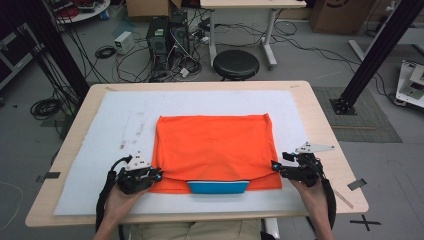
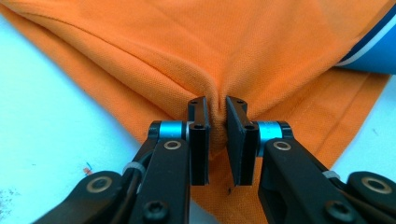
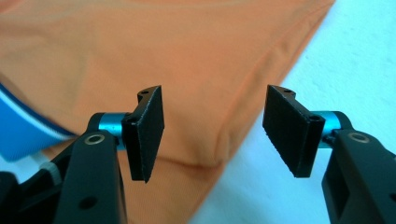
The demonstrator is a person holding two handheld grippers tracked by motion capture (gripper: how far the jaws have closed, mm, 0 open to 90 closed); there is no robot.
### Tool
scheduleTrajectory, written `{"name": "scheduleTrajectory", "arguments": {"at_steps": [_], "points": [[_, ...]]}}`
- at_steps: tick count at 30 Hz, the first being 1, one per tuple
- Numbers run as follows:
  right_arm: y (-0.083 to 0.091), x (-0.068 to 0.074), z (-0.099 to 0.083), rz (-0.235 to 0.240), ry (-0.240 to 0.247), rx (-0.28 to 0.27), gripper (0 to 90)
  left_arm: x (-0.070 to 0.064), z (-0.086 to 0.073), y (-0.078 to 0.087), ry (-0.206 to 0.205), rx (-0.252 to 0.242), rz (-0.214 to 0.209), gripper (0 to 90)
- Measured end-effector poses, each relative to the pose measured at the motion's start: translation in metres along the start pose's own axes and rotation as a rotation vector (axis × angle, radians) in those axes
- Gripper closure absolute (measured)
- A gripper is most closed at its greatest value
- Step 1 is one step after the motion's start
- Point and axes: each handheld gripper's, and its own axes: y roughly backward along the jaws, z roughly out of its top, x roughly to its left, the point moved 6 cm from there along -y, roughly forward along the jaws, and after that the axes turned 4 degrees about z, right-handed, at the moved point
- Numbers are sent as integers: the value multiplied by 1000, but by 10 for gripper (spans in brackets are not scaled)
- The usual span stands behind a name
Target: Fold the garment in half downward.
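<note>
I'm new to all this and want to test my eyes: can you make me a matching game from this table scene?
Things:
1. left gripper
2. right gripper
3. blue collar
4. orange shirt

States:
A. open, at the shirt's corner
B. spread flat on the white mat
C. pinching a fold of orange cloth
D. sticking out at the shirt's near edge

Pairs: 1-C, 2-A, 3-D, 4-B
</note>
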Motion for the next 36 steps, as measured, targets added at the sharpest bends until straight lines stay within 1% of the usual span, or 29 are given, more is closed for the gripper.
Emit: {"name": "scheduleTrajectory", "arguments": {"at_steps": [2,4,5,7,9,10,11,12,13,14,16,17,18,20,23,24,25,26,28,31,34,36], "points": [[2,1,-3,13,16,20,420,0,0,0,1,-1,1,800],[0,4,-9,12,39,54,442,0,0,-1,4,1,2,802],[-3,5,-13,-2,58,74,451,0,0,-1,4,1,4,803],[-7,6,-17,-18,75,109,480,0,0,-1,1,3,1,802],[-13,6,-20,-36,92,140,521,0,1,-1,13,-5,-4,801],[-15,7,-20,-37,98,148,556,0,1,0,14,-5,-8,801],[-18,8,-21,-40,116,152,602,1,1,0,14,-6,-13,799],[-19,9,-21,-52,133,153,656,2,1,0,16,-8,-12,797],[-20,10,-21,-63,147,158,739,2,1,0,21,-13,-15,796],[-20,11,-20,-60,160,154,787,2,1,1,20,-14,-18,794],[-18,13,-17,-61,161,141,841,2,1,1,25,-17,-22,779],[-18,13,-16,-67,167,138,846,2,1,1,28,-17,-25,776],[-17,14,-15,-72,159,135,852,2,1,1,27,-16,-24,783],[-16,15,-14,-78,165,129,857,2,2,1,20,-19,-14,804],[-13,15,-11,-78,159,107,861,1,5,4,16,-36,-7,808],[-11,15,-10,-78,159,99,861,1,6,6,19,-42,-12,810],[-9,15,-9,-76,148,91,861,2,6,7,22,-45,-16,810],[-7,14,-8,-75,154,80,861,3,7,9,24,-52,-21,810],[-4,14,-7,-67,139,69,862,5,8,11,40,-62,-35,809],[-1,15,-5,-62,132,56,863,5,8,12,51,-66,-44,813],[0,16,-6,-49,134,54,864,4,7,14,41,-58,-42,814],[2,17,-8,-41,119,58,864,3,5,16,33,-56,-43,814]]}}
